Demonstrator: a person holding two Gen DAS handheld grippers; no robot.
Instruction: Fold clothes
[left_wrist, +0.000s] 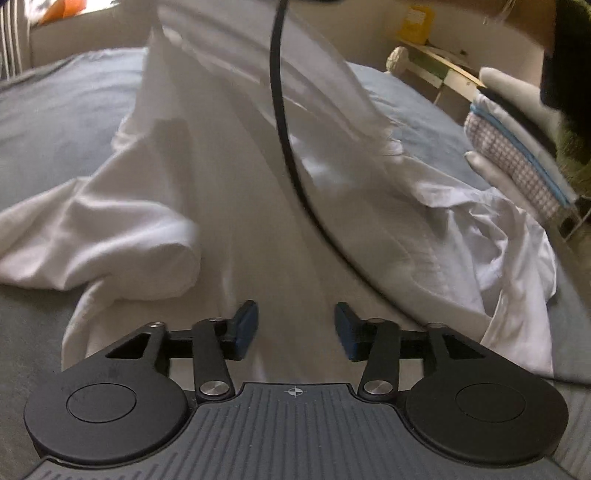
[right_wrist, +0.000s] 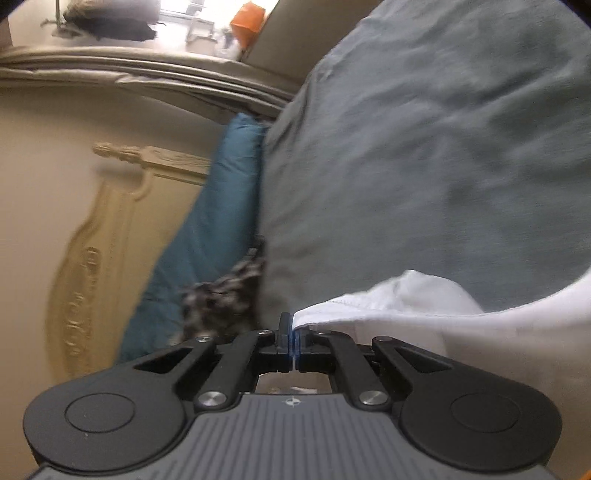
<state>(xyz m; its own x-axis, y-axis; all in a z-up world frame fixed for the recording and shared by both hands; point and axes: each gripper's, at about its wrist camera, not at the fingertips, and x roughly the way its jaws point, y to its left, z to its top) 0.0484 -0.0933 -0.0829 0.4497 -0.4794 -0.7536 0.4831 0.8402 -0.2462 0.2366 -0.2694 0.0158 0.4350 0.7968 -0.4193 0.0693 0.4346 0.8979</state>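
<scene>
A white garment lies crumpled over the grey bed sheet, and part of it is lifted towards the top of the left wrist view. My left gripper hovers just above the cloth with its blue pads apart, open, and nothing pinched. In the right wrist view my right gripper is shut on an edge of the white garment, which trails off to the right above the grey sheet.
A black cable hangs across the left wrist view. A stack of folded clothes sits at the bed's right side. A teal pillow, a black-and-white patterned cloth and a carved cream headboard lie left of the right gripper.
</scene>
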